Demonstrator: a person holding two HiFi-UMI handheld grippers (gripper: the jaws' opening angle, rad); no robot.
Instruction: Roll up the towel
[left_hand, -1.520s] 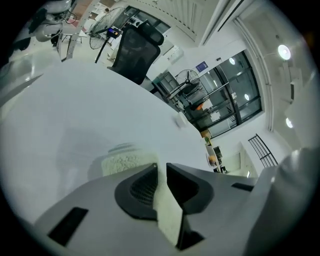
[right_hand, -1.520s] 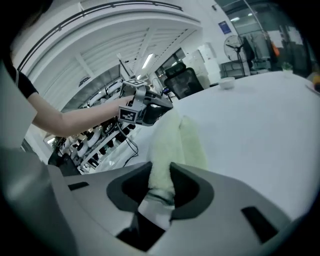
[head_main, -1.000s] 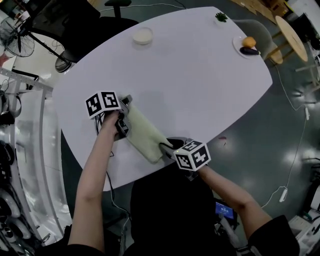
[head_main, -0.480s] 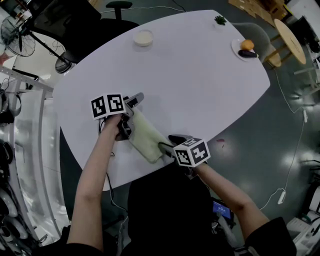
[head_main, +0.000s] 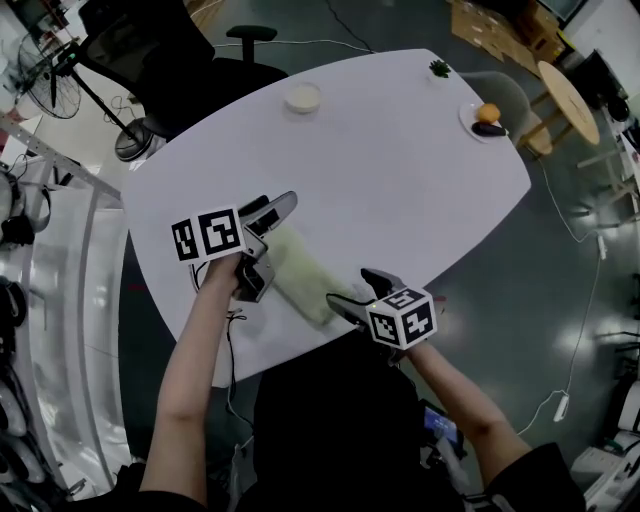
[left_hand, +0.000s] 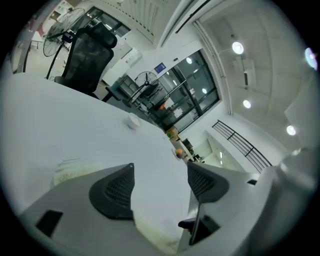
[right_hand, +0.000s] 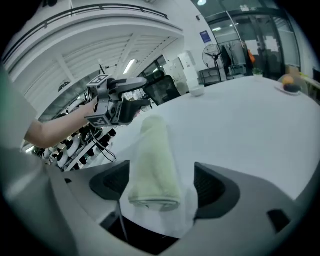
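The white, rounded surface (head_main: 400, 170) stood on a dark, glossy floor (head_main: 560, 260) in a large room. A black office chair (head_main: 150, 60) stood at its far side and a fan (head_main: 40, 75) well off toward the far left. A pale bowl (head_main: 302, 97) sat near the far edge of the surface. A plate (head_main: 470, 112) sat at the far right corner, carrying an orange (head_main: 488, 112) and something dark beside it. A small green thing (head_main: 440, 68) lay at the far end.

The towel (head_main: 303, 277), pale yellow-green and rolled into a long bundle, lay on the near part of the surface between the two tools.

The left tool (head_main: 275, 203) was raised by the far end of the towel. Its jaws were wide apart and held nothing, with only bare white surface showing between them in the left gripper view.

The right tool (head_main: 350, 287) was at the towel's near end. In the right gripper view its jaws stood apart on either side of the rolled end (right_hand: 154, 200), not closed on it.
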